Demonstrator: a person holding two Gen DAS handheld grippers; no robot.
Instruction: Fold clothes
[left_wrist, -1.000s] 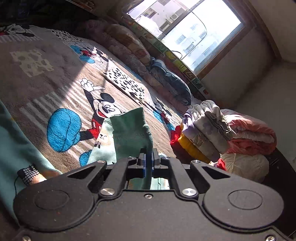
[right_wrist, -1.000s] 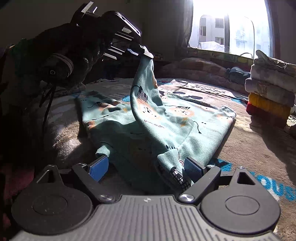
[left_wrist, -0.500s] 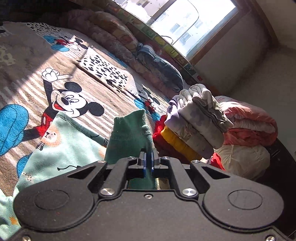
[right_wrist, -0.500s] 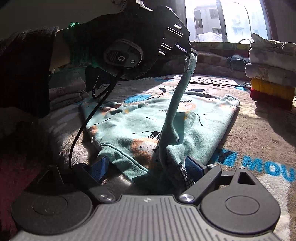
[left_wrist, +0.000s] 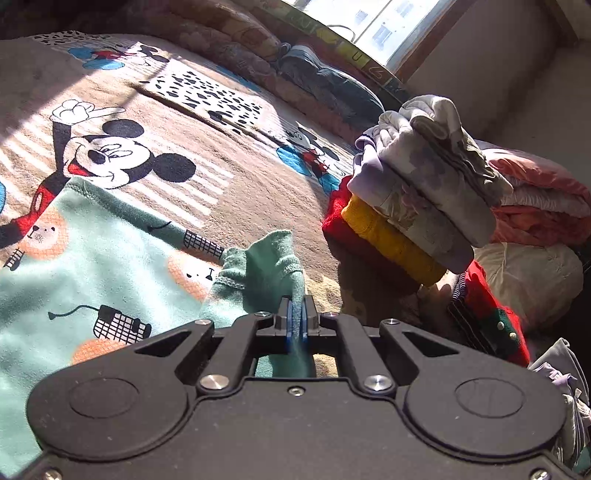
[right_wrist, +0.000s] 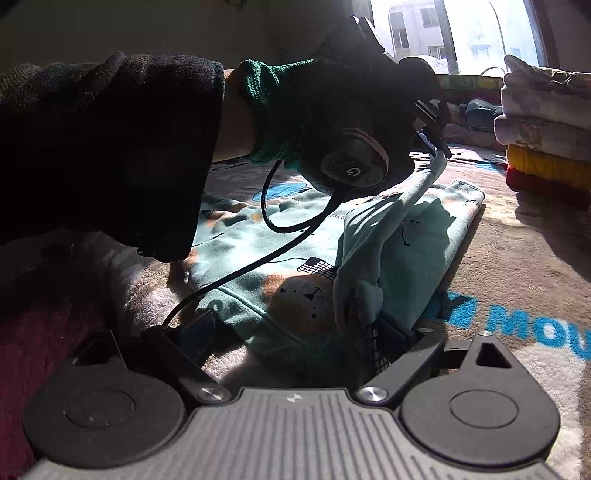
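A mint-green printed garment (left_wrist: 96, 258) lies spread on the cartoon-print blanket (left_wrist: 229, 155), well left of the stack of folded clothes (left_wrist: 417, 206). The left tool (left_wrist: 295, 317), held in a dark-gloved hand (right_wrist: 332, 110), has its blue pads pressed together on the garment's sleeve cuff (left_wrist: 266, 269), lifting it above the body of the garment on the side nearer the stack. In the right wrist view the sleeve (right_wrist: 417, 188) hangs taut from that pinch toward the near hem. The right tool (right_wrist: 295, 332) sits spread at that hem, fabric bunched between its fingers, farther from the stack.
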